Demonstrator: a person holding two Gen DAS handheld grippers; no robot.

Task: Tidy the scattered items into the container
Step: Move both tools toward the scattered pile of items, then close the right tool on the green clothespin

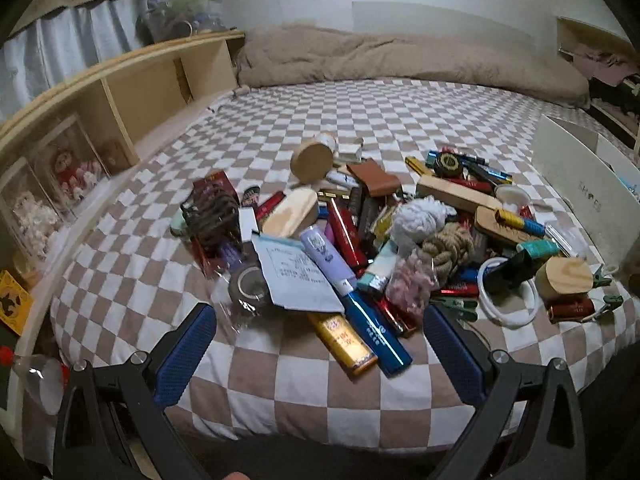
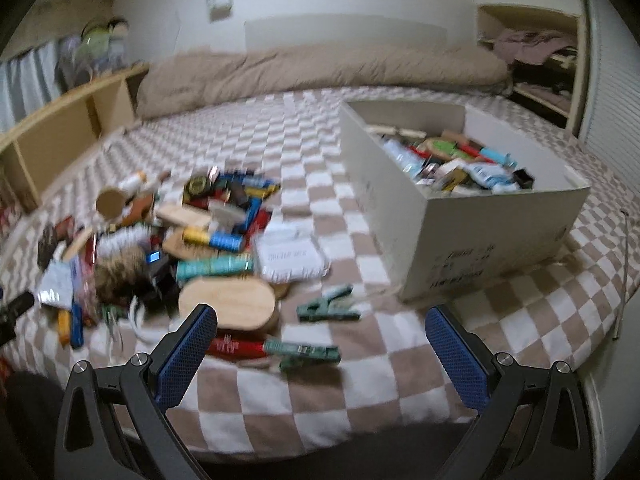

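Both the left gripper (image 1: 320, 344) and right gripper (image 2: 320, 344) hover wide open and empty at the bed's near edge; the box (image 2: 472, 232) is part-filled, the pile (image 1: 360, 232) mostly left.

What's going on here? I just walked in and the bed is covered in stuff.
Someone is tidying a pile of small items off the checkered bed into a white box, with a handheld gripper in each hand. The box already holds a good many things, but most of the pile is still on the bed. Right now the left gripper and right gripper are both open, holding nothing.
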